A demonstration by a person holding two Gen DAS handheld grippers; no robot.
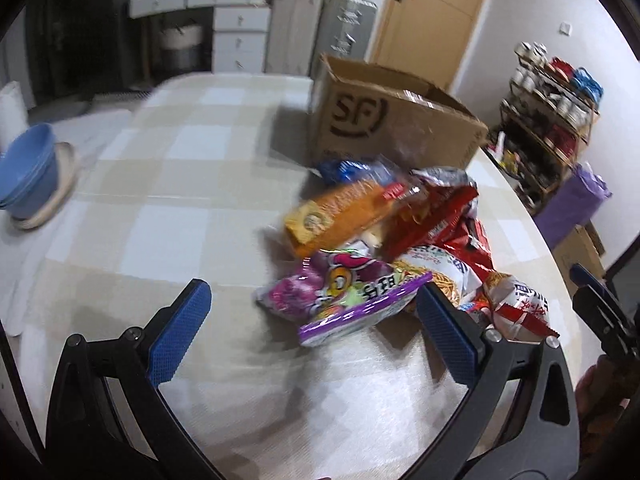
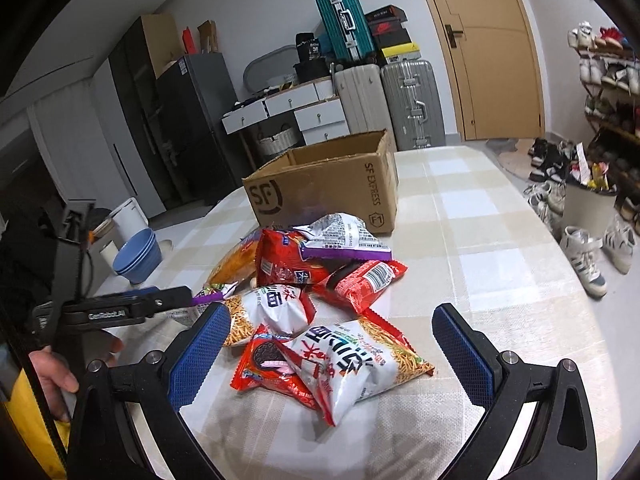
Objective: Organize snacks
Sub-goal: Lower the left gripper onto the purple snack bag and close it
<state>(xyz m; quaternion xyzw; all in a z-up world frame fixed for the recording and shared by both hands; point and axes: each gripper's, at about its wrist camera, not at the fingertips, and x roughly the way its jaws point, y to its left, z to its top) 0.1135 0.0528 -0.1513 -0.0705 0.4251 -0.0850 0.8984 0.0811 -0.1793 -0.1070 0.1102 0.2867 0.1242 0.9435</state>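
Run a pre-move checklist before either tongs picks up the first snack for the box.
1. Left tongs open, empty: ok.
2. Right tongs open, empty: ok.
3. Cardboard box top open, flaps clear: ok.
4. Room inside box: cannot tell, interior hidden.
5. Nearest pick free on top: ok for the noodle packet before the right tongs; the purple packet before the left tongs looks free too.
6. Tongs apart from each other: ok.

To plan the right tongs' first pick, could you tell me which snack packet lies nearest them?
The white-and-red noodle packet, frontmost in the pile, directly between the open right tongs.
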